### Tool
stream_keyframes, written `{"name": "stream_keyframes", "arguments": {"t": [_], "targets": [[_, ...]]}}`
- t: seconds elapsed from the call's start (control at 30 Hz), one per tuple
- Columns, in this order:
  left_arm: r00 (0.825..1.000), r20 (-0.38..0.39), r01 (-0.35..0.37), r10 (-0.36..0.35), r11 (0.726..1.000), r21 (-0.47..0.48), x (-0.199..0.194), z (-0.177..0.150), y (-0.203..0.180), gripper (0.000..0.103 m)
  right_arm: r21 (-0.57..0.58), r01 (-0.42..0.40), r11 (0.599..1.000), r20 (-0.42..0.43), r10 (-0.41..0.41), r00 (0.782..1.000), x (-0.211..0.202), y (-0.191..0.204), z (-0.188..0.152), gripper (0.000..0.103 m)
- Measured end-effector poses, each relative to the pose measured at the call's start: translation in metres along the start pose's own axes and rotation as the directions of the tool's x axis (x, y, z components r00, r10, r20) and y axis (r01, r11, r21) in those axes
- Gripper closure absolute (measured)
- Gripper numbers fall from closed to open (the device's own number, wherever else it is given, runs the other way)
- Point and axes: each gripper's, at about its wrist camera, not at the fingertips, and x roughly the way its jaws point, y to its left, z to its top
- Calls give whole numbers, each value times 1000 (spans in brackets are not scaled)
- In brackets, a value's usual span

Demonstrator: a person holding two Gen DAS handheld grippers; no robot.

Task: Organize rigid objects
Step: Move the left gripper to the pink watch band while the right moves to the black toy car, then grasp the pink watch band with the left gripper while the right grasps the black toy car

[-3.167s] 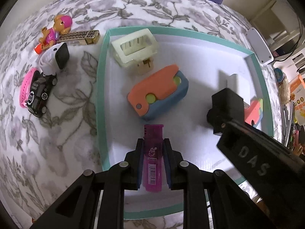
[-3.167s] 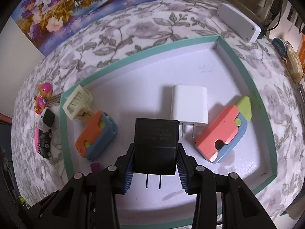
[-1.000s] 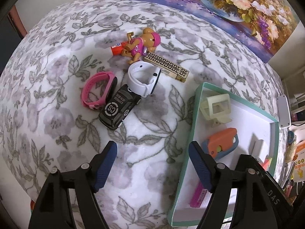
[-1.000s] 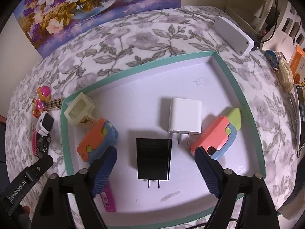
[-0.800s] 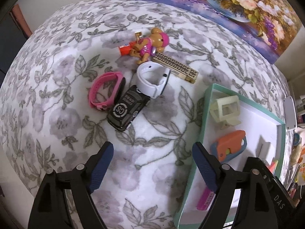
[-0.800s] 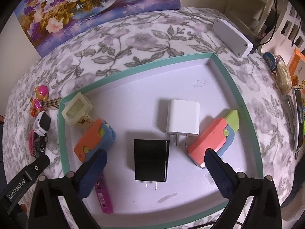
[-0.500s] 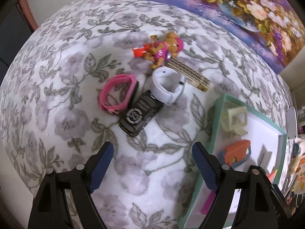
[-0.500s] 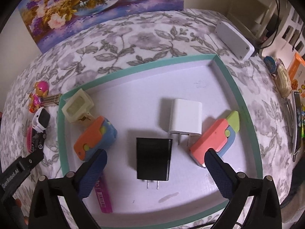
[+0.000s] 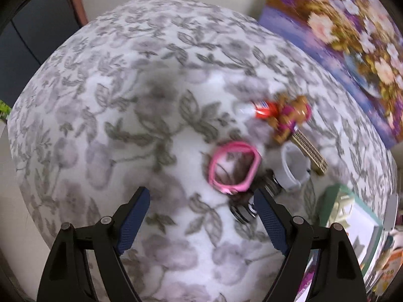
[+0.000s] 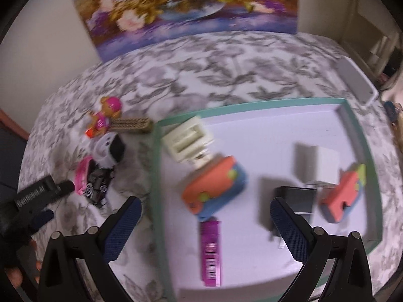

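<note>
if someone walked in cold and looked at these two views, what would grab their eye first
Probably the shallow teal-rimmed white tray on the floral tablecloth, holding bright pieces: an orange-and-blue plastic toy, a purple rectangular lighter and a black plug adapter. Next, the cluster left of the tray: a pink wristband, a white smartwatch and a small brown dog figurine in pink. Both grippers hang open and empty.

- Tablecloth: white with a grey leaf-and-flower print.
- Tray: teal rim, white floor.
- Lighter: magenta, with a white barcode label.
- Wristband: pink.
- Toy car: black with white round marks.
- Smartwatch: white band, black face.
- Dog figure: brown, in pink clothes.
- Chargers: one black, one white.
- Painting: purple, white and yellow flowers.
- Gripper pads: dark blue on black fingers.
</note>
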Motion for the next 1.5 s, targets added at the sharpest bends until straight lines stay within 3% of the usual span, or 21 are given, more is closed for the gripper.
{"name": "stream_keyframes", "arguments": {"t": [0.53,0.8,1.13,1.5], "targets": [[998,-55,12,-16,997,-77,22,24,33,18,-216,-27,976,38,36,999,21,82,4,0],[996,-73,32,-41,992,-125,29,30,48,18,-245,-78,966,-3,79,997,43,114,4,0],[995,-76,53,-66,986,-161,29,32,57,18,-270,-54,961,-30,48,998,67,134,1,1],[994,-85,51,-64,987,-153,32,34,56,18,-351,-22,936,-38,9,999,81,154,-7,9]]}}
